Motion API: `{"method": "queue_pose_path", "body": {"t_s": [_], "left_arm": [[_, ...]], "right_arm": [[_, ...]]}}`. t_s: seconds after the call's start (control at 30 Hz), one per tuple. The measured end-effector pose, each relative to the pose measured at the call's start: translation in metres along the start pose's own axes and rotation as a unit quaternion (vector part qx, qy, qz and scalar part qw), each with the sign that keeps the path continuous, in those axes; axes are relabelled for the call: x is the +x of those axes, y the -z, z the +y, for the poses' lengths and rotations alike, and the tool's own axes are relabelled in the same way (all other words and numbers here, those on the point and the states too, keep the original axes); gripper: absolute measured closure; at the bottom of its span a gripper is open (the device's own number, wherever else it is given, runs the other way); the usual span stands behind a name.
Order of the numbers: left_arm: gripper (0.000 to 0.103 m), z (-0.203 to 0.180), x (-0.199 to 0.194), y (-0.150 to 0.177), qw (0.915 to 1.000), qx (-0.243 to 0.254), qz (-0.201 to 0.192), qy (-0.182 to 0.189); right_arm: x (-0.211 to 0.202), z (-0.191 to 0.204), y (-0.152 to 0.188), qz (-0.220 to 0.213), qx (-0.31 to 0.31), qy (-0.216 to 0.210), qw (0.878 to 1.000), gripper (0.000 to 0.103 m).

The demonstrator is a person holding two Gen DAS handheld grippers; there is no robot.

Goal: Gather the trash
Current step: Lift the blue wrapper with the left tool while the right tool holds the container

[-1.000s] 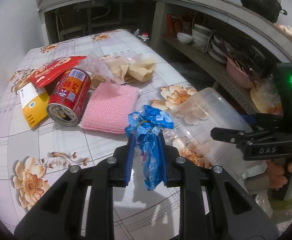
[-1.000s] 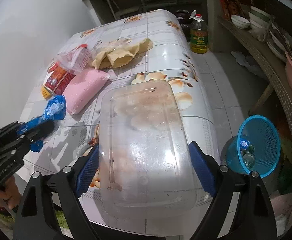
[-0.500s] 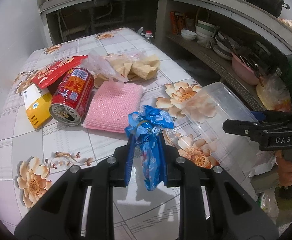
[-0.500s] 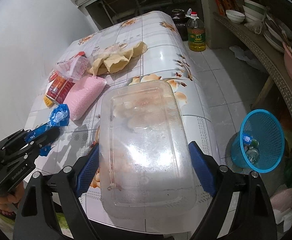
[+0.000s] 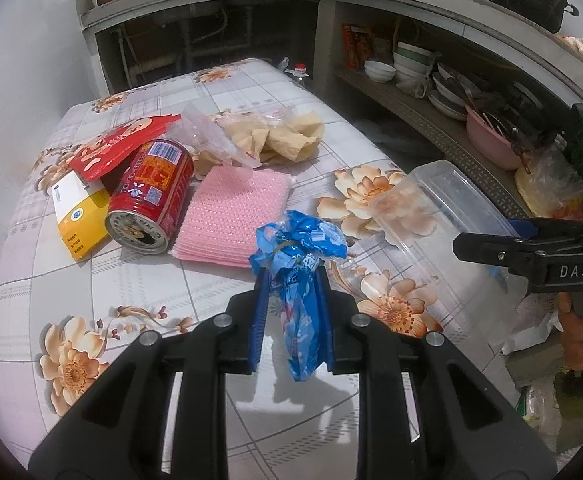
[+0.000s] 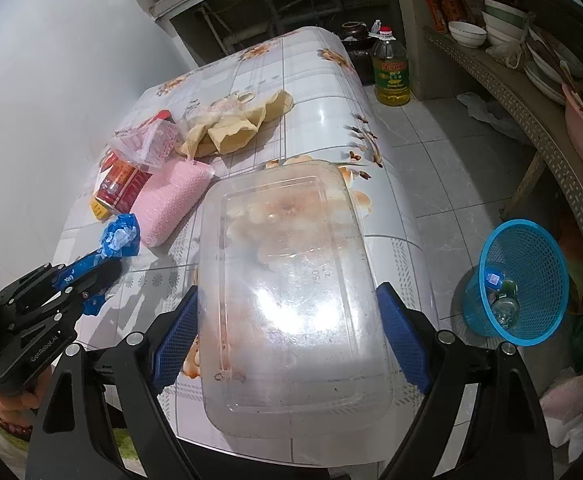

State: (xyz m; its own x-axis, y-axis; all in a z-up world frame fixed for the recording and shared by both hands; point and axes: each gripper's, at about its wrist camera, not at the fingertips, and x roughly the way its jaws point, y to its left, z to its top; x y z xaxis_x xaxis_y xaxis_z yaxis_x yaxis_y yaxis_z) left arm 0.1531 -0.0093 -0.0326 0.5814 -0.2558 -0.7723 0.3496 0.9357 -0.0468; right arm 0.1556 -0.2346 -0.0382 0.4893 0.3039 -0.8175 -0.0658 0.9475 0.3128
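Observation:
A crumpled blue wrapper (image 5: 301,240) is pinched between the blue pads of my left gripper (image 5: 291,276), which is shut on it just above the floral table (image 5: 171,288). From the right wrist view the same left gripper (image 6: 91,276) and wrapper (image 6: 119,236) show at the left. My right gripper (image 6: 287,290) is shut on a clear plastic container (image 6: 291,240), one pad against each long side. The container is held over the table's right front corner. In the left wrist view, container (image 5: 431,208) and right gripper (image 5: 487,236) appear at the right.
On the table lie a red can (image 5: 149,196), a pink cloth (image 5: 231,216), a yellow box (image 5: 77,216), a red packet (image 5: 119,144) and a clear bag with beige paper (image 5: 275,140). A blue basket (image 6: 523,280) stands on the floor at right, an oil bottle (image 6: 389,72) beyond.

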Motion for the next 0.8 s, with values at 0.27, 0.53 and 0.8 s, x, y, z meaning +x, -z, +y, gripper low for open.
{"method": "queue_pose_path", "body": {"t_s": [0.27, 0.53, 0.8], "left_arm": [[0.082, -0.0013, -0.0002, 0.0004, 1.0, 0.0, 0.0, 0.0], [0.082, -0.0009, -0.0007, -0.0008, 1.0, 0.001, -0.002, -0.001], [0.082, -0.0006, -0.0035, -0.0065, 1.0, 0.001, -0.006, 0.005]], "right_arm": [[-0.0025, -0.0002, -0.0019, -0.003, 0.002, -0.001, 1.0, 0.02], [-0.005, -0.0014, -0.0029, -0.005, 0.004, -0.003, 1.0, 0.02], [-0.009, -0.0012, -0.0038, -0.013, 0.01, -0.004, 1.0, 0.02]]}}
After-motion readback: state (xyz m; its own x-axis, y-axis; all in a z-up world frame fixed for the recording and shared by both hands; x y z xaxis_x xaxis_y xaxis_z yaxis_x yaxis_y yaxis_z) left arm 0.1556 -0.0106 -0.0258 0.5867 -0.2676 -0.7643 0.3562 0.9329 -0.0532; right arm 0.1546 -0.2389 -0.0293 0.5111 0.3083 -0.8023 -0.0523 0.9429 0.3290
